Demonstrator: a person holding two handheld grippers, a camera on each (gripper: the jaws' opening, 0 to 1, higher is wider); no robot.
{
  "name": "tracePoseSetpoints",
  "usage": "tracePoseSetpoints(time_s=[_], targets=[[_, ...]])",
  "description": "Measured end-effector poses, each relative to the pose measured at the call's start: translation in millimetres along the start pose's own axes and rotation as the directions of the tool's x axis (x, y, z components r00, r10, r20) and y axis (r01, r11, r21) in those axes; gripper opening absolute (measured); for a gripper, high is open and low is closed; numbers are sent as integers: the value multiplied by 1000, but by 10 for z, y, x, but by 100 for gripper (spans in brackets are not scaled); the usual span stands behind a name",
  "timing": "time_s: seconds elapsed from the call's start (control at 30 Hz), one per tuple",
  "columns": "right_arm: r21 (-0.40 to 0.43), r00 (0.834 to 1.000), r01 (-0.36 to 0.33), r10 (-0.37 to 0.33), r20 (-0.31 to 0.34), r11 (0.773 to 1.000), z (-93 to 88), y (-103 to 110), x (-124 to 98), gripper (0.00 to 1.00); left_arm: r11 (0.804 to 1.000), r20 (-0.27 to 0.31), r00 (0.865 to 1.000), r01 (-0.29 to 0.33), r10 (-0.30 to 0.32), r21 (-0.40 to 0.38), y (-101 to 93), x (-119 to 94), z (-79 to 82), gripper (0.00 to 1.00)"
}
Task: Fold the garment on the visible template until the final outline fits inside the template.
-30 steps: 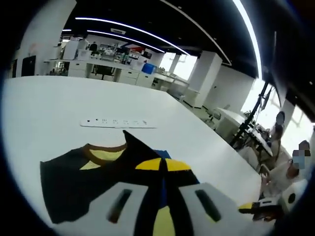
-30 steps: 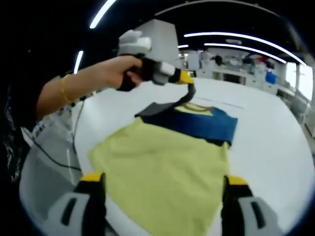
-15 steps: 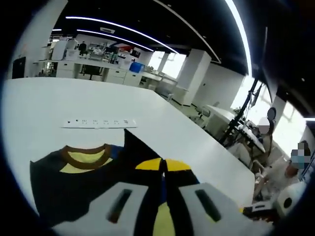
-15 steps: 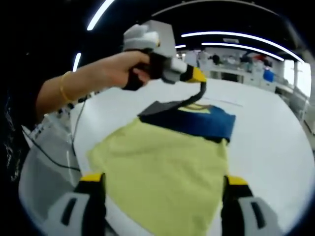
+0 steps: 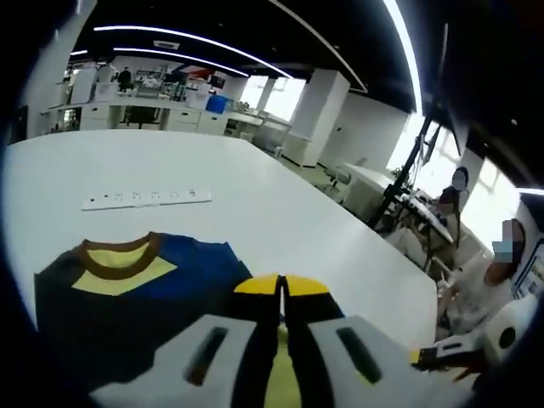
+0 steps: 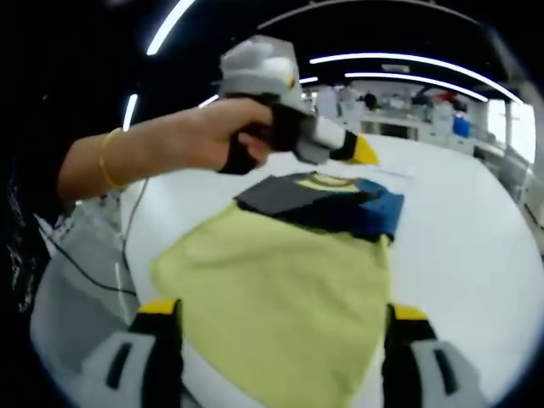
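Item: garment (image 6: 280, 280), yellow body with navy top and brown collar, lying flat on the white counter (image 6: 459, 229); long axis runs from bottom centre of the right gripper view up to the collar at upper centre. Left hand-held gripper (image 6: 361, 151), jaws together and apparently holding nothing, hovers over the collar end at upper centre. Right hand-held gripper (image 6: 276, 327), jaws wide apart and empty, straddles the near hem. Judged: the left is nearer the folded navy end, the right nearer the hem.

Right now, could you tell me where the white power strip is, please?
In the left gripper view, the power strip lies on the white table, upper left, just beyond the shirt collar.
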State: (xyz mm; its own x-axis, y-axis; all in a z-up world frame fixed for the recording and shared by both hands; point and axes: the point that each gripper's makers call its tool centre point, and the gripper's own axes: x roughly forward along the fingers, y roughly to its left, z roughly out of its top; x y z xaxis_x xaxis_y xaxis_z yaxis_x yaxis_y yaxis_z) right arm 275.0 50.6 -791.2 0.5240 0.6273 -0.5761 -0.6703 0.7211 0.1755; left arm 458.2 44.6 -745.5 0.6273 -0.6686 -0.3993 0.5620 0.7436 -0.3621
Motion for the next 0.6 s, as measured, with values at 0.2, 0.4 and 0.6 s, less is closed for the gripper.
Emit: tracePoseSetpoints(time_s=[0.2, 0.4, 0.6], targets=[[10, 1000, 1, -1, 0, 1000, -32, -10, -15, 99, 999, -54, 998, 28, -26, 27, -147, 65, -236, 0], [21, 1000, -16, 16, -10, 1000, -74, -24, -22, 99, 993, -69, 996, 56, -48, 108, -233, -3, -329, 12], [-1, 998, -38, 38, -44, 999, -119, -44, -17, 99, 987, -49, 996, 75, -68, 145, -161, -156, -291, 36]])
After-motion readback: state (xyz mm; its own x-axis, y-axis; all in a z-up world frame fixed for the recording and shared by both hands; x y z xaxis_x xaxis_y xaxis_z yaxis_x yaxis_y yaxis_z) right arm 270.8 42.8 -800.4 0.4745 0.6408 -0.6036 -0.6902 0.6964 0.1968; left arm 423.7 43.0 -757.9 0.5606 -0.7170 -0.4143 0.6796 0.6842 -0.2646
